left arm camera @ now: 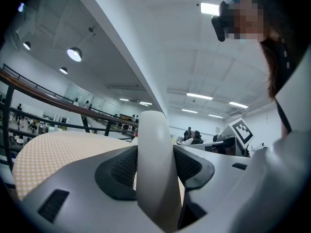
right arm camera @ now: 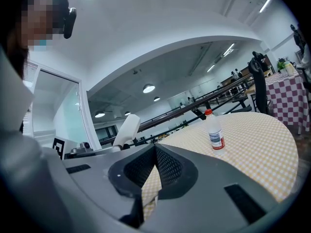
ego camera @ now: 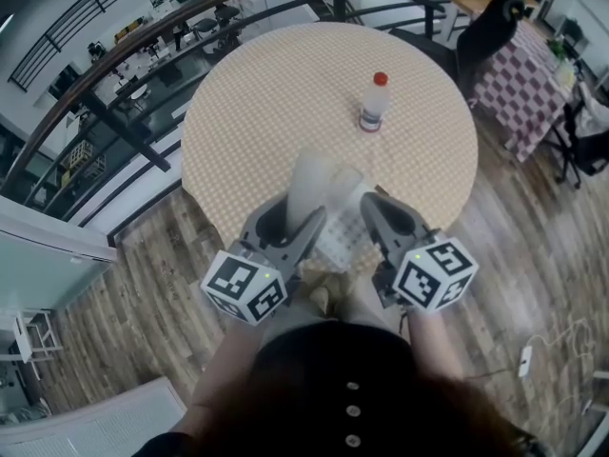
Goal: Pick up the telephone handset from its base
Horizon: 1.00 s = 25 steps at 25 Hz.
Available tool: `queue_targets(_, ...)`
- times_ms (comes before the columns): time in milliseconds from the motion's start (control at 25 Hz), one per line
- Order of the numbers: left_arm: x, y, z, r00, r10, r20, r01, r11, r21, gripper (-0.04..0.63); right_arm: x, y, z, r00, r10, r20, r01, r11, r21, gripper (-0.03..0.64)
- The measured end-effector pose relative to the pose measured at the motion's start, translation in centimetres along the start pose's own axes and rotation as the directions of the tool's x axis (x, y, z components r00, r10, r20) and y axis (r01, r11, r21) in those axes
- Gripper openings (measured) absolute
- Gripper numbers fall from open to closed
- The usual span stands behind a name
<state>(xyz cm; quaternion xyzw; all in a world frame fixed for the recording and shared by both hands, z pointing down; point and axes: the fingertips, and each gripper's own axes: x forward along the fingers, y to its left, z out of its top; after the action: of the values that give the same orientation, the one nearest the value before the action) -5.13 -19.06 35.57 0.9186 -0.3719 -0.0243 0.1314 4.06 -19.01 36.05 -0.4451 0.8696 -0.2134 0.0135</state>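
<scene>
tan checked cloth covers the round table (ego camera: 285,93), which stands on a wood floor (ego camera: 143,255) beside a dark railing (ego camera: 114,55). we stand at its near edge with both tools low over the cloth.

our left gripper (ego camera: 303,223) has its jaws spread wide around the telephone handset (left arm camera: 154,140), with the ribbed pads pressing on either flank of the white bar. the handset stands nearly upright in that grip, its upper end rising above the jaws. as far as we can judge from the head view, it is clear of the base (ego camera: 341,239), whose pale keypad shows between the two tools near the table's rim. the grip seems to sit around the middle of the bar, which makes sense, since a handset held there should balance and not swing. a sideways pinch across the narrow body is probably the surest hold these pads can get.

our right gripper (right arm camera: 154,149) has its jaws closed tip to tip with nothing between them. it sits close beside the base on the right, though we cannot tell whether it touches. we judge it is there to steady the base, or simply to wait out of the way.

a clear bottle (ego camera: 374,103) with a red cap stands well apart toward the far side of the table and looks to be no part of this job. we see no cord from here, so whether one ties the handset to the base is unknown. the lift looks largely done.
</scene>
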Motion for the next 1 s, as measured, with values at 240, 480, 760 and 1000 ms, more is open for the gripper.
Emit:
queue_targets(240,0.13,0.08,0.03,1.0,-0.001,-0.004,0.001,1.0,0.0,0.224,-0.1,-0.21,-0.01,1.0,-0.008,0.0,0.008,1.0,-0.001,0.011)
queue_targets(480,-0.06,0.16,-0.14,1.0,-0.003,-0.005,0.003,1.0,-0.002,0.224,0.04,0.19,0.11,1.0,-0.002,0.0,0.002,1.0,-0.005,0.011)
queue_targets(760,0.35,0.18,-0.04,1.0,-0.011,-0.007,0.011,1.0,0.004,0.224,0.03,-0.02,0.04,1.0,0.002,-0.004,-0.002,1.0,0.017,0.011)
queue_targets(1000,0.45,0.17,0.04,1.0,-0.014,-0.011,0.014,1.0,0.008,0.224,0.08,0.09,-0.1,1.0,-0.002,-0.02,0.002,1.0,0.01,0.011)
